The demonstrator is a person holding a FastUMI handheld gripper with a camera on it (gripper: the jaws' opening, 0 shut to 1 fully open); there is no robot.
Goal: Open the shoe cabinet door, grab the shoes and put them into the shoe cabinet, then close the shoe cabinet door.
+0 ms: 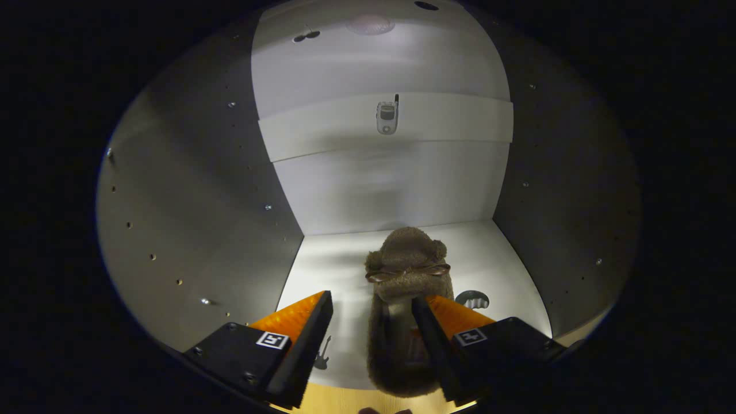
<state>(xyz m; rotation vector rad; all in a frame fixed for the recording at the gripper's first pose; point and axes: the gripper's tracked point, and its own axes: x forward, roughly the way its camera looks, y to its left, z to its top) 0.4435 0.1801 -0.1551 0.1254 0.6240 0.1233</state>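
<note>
Gripper [371, 316] level, pointing forward toward 12 o'clock. Two fingers spread apart, wide gap between. Left finger [310, 322] at 7 o'clock, free of contact. Right finger [428, 322] at 5 o'clock, inner face against side of fuzzy slipper [405, 270]. No two-sided grip.

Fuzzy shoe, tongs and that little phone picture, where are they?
Shoe [406, 253]: gripper view, fuzzy toe.
Tongs [371, 313]: gripper view, open gap between tips.
Phone picture [387, 118]: gripper view, its body, on the cabinet's back strip.

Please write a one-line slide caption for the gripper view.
Open gripper inside the cabinet, a furry slipper lying on its floor between the fingers.
</note>
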